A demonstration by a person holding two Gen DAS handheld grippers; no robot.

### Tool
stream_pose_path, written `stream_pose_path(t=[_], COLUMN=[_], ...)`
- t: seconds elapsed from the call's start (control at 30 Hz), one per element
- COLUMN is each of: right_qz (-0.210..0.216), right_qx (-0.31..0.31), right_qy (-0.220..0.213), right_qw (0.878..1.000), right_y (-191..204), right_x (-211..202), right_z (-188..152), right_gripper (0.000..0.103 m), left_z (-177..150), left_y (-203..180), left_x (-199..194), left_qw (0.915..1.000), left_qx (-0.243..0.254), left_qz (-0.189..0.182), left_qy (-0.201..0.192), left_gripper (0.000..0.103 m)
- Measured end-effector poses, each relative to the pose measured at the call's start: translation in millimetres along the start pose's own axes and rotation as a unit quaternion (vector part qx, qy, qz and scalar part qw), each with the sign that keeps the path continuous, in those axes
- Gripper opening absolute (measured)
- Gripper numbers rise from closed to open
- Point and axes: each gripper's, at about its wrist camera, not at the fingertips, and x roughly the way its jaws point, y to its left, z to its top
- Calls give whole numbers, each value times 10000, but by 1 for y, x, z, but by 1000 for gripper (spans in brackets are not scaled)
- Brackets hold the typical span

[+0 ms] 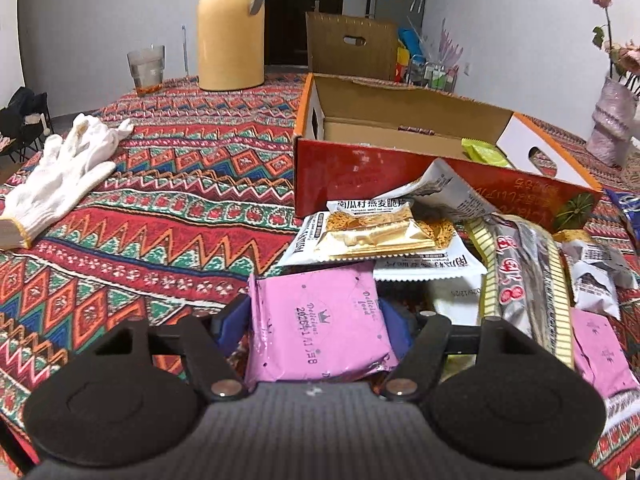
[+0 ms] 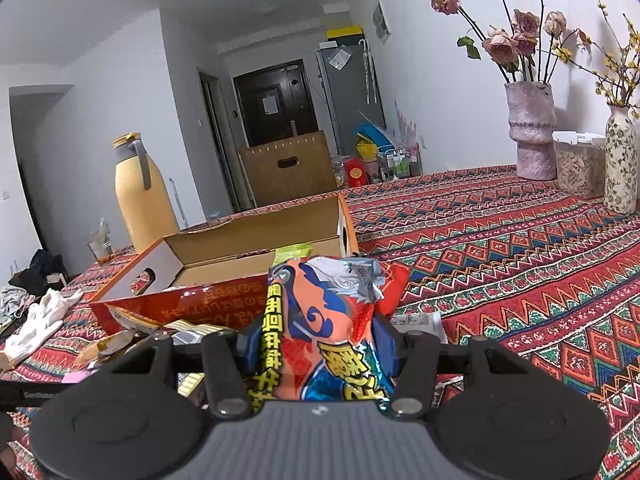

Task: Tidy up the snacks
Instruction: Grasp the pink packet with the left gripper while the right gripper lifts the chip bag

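In the left wrist view, my left gripper [image 1: 320, 320] is clamped on a pink packet [image 1: 320, 320] above the snack pile by the open box's [image 1: 400, 120] near wall. In the right wrist view, my right gripper [image 2: 320, 344] grips an orange bag [image 2: 320, 320] before that wall. I judge both need lifting over the wall, then releasing inside.

Pink snack packet [image 1: 320, 324] and orange-blue snack bag [image 2: 324, 328] before open box [image 1: 400, 120].

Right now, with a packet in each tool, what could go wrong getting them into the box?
1. The left tool pinches the pink packet only by its edges; the slick foil could slip or buckle.
2. The orange bag in the right tool is puffy and may snag on the box front wall.
3. The loose pile leaning against that wall could get dragged or scattered.
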Motion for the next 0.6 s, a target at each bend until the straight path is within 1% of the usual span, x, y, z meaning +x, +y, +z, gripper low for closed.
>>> stream_pose_path(t=[0.37,0.6], right_qz=[26,61], right_qx=[-130,-247], right_qy=[-57,-93], right_qw=[9999,9996], right_y=[14,21], right_x=[-13,-10], right_z=[0,6], right_gripper=[53,53], left_z=[-4,14], left_y=[5,-4], left_x=[-50,-65], left_qw=[9979,9949], left_qx=[121,192], left_qz=[-212,-341], left_qy=[-604,-931], left_gripper=[70,70])
